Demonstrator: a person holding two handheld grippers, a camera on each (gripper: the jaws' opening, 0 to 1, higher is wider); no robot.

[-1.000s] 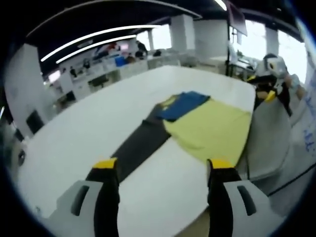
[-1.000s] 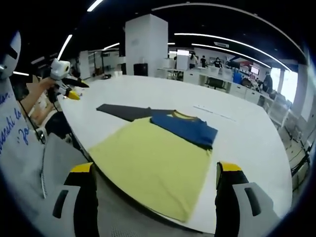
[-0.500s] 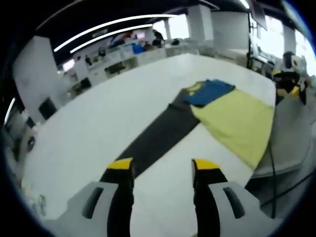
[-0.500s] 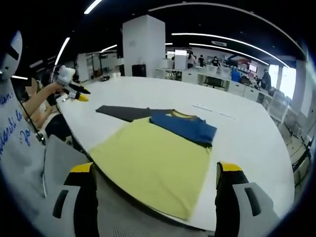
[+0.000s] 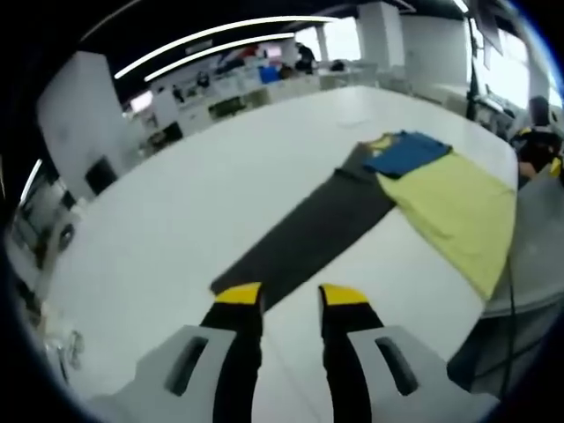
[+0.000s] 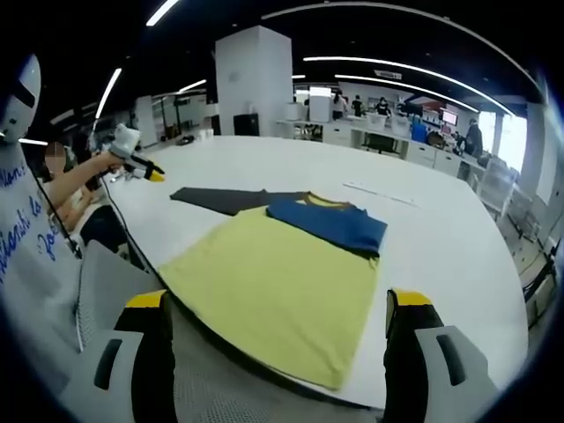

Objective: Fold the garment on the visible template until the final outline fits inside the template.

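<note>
yellow garment (image 6: pixel 282 300), perhaps overhanging white table (image 6: pixel 441 238)

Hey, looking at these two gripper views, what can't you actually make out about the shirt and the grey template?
- Right gripper view: the yellow shirt covers most of the grey template, so whether its outline fits cannot be judged.
- Left gripper view: the left gripper hovers at the template's near end; contact is unclear through blur.
- Both views: the blue folded part hides the collar area beneath.
- Right gripper view: the shirt's near hem drops behind the table edge.
</note>
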